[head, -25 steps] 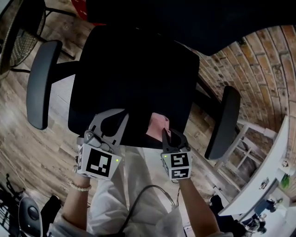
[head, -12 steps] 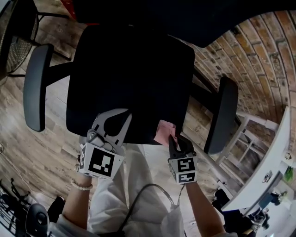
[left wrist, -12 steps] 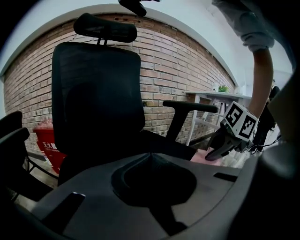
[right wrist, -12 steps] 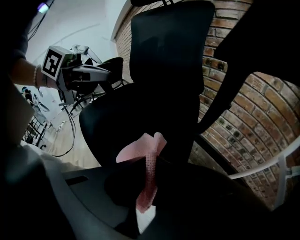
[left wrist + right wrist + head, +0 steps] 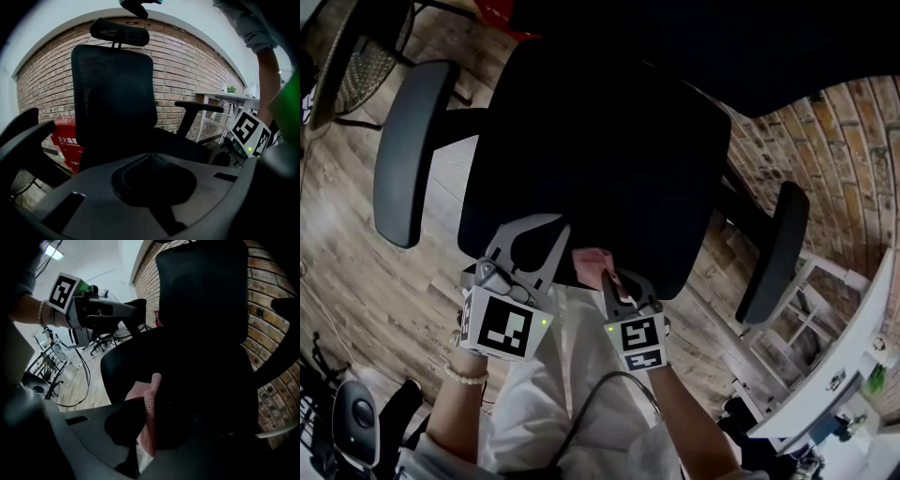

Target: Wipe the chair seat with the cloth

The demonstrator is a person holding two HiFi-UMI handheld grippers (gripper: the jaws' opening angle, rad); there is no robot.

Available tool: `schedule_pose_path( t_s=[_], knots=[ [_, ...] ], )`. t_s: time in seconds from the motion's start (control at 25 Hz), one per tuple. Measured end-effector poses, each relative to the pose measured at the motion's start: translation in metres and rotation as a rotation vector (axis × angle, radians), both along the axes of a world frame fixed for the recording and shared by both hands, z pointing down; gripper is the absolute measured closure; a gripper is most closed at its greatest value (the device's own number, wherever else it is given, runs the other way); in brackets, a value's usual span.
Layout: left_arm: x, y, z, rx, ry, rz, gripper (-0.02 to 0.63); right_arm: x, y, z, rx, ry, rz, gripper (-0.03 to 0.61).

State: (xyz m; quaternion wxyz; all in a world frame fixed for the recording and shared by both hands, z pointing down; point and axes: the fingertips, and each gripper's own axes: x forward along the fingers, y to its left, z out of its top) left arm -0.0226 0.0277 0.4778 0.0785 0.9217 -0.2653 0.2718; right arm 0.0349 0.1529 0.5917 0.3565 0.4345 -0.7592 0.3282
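Chair seat (image 5: 600, 159): black, with the backrest (image 5: 112, 93) upright behind it and an armrest (image 5: 412, 150) on either side.

Cloth (image 5: 592, 262): pink, at the front edge of the seat, near its middle. One end lies against the seat surface. The rest runs back into the right gripper (image 5: 614, 281).

Right gripper: jaws clamped together on the cloth, with the folded fabric standing up between them in the right gripper view.

Left gripper (image 5: 528, 234): jaws closed tip to tip with nothing held. It sits at the front edge of the seat, just beside the right gripper on the person's left.

Surroundings: wooden floor (image 5: 356, 281), a brick wall (image 5: 187, 70) and a red box (image 5: 65, 143) behind the chair
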Motion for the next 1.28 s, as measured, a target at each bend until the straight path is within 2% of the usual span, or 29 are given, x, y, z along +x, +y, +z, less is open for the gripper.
schedule_pose_path(
  t_s=[0.2, 0.44, 0.68, 0.8, 0.92, 1.28],
  knots=[
    [-0.036, -0.008, -0.001, 0.003, -0.008, -0.068, 0.595, -0.069, -0.027, -0.001, 0.037, -0.068, -0.079, 0.523],
    [-0.075, -0.004, -0.006, -0.009, -0.042, -0.103, 0.595, -0.145, -0.056, -0.009, 0.086, -0.143, -0.201, 0.523],
    [-0.096, -0.003, -0.011, 0.0, -0.069, -0.12, 0.595, -0.189, -0.064, -0.008, 0.086, -0.168, -0.263, 0.523],
    [-0.096, -0.004, -0.011, -0.002, -0.068, -0.129, 0.595, -0.189, -0.058, -0.005, 0.075, -0.161, -0.274, 0.524],
    [-0.086, -0.006, -0.009, -0.001, -0.074, -0.108, 0.595, -0.173, -0.049, -0.001, 0.063, -0.146, -0.264, 0.523],
    [-0.031, -0.007, -0.01, 0.014, -0.039, -0.016, 0.595, -0.066, -0.005, 0.012, -0.013, -0.01, -0.134, 0.523]
  ],
)
